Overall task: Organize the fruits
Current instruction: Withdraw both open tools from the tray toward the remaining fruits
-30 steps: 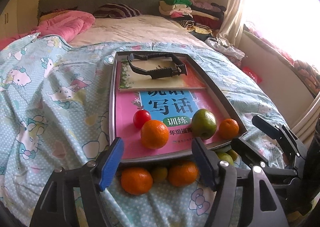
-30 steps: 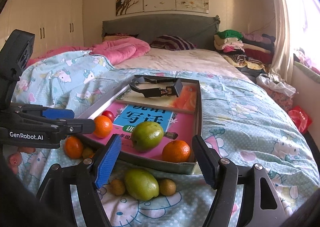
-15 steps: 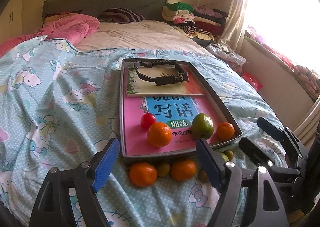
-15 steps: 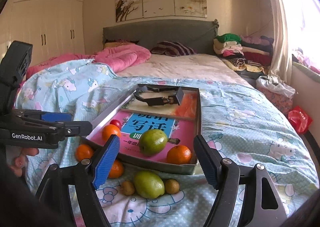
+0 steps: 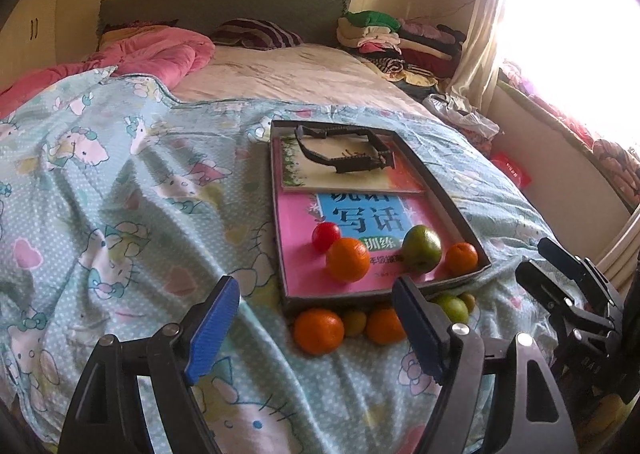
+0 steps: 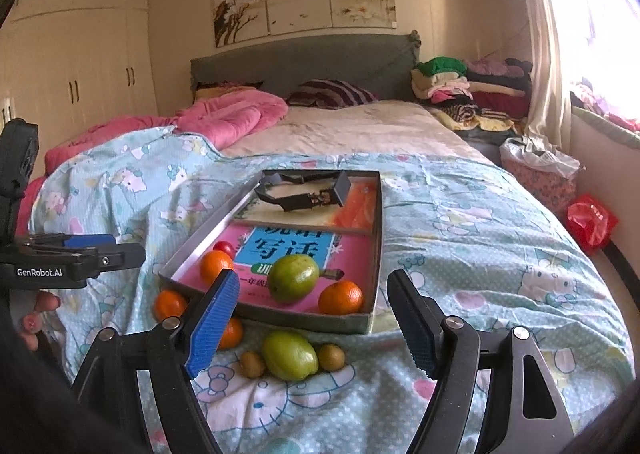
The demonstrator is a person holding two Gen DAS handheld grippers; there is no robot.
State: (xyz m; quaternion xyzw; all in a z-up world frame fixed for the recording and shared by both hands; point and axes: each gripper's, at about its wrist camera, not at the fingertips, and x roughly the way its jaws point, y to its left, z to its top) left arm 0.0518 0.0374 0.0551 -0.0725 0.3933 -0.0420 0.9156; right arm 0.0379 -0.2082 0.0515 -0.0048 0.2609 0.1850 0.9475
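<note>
Blue pads stood wide apart on both our tools, nothing between them: the left gripper point(image 5: 316, 318) hung over the cartoon-print quilt point(image 5: 120, 193), and the right gripper point(image 6: 314, 318) did the same, both short of the metal tray point(image 6: 374, 246). Inside the tray, on the pink workbook point(image 5: 304, 270), we had four fruits: a small red fruit point(image 5: 326, 236) touching a big orange point(image 5: 347, 258), a green apple point(image 5: 421, 248) to their right, and a smaller orange point(image 5: 461, 258) tucked in the near right corner. A second book point(image 5: 344, 171) lay at the tray's far end with a black plastic clamp point(image 5: 344, 151) on top. Loose fruit sat on the quilt just against the tray's near wall: two oranges point(image 5: 319, 330) with a small brownish-green fruit point(image 5: 354, 322) between them, and, seen from the right wrist, a green pear-like fruit point(image 6: 290, 354) flanked by two kiwis point(image 6: 252, 364). Pink duvet point(image 6: 224, 117) was bunched by the grey headboard point(image 6: 304, 61)
</note>
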